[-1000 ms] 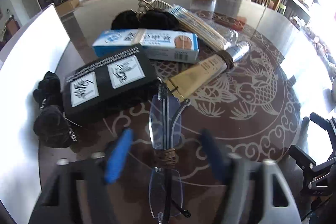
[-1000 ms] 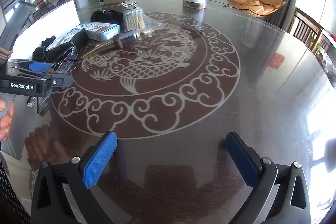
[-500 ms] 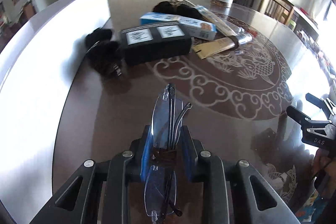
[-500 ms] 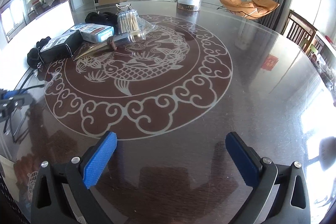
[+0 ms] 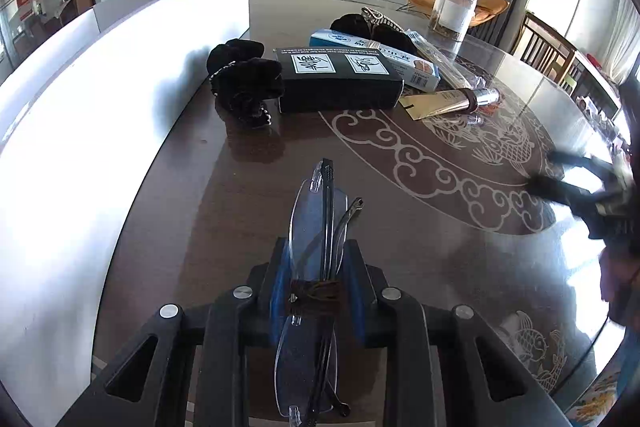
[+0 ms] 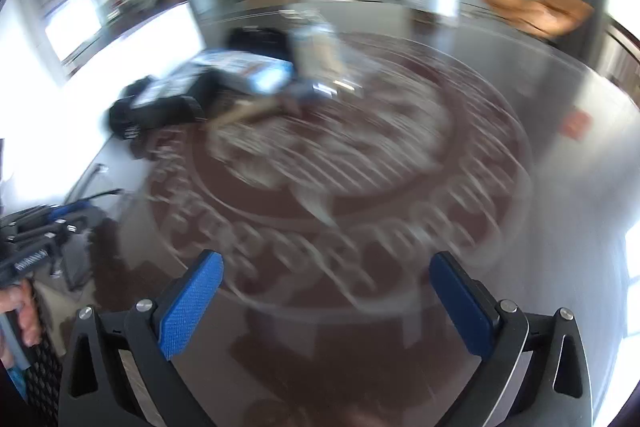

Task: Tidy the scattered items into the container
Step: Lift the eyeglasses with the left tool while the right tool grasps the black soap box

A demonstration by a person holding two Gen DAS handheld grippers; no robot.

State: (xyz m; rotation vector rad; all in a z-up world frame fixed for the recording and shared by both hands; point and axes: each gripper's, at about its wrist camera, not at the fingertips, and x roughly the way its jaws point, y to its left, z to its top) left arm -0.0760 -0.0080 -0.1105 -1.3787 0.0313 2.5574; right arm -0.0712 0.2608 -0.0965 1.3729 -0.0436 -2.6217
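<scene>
Since 1 s ago the left gripper point(image 5: 316, 283) has clamped the folded glasses point(image 5: 316, 227) & lifted them clear of the table point(image 5: 400, 267); lenses poke out toward 12 o'clock. White container point(image 5: 100, 107) at 9–10 o'clock. Right gripper point(image 6: 326, 301) blurred, jaws wide apart, holding nothing.

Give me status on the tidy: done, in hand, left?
Done: nothing visibly in the white container yet. In hand: left gripper shut on folded rimless glasses, held above the table. Right gripper open, empty. Left: black box, blue box, black scrunchies, gold tube, swab pack.
</scene>
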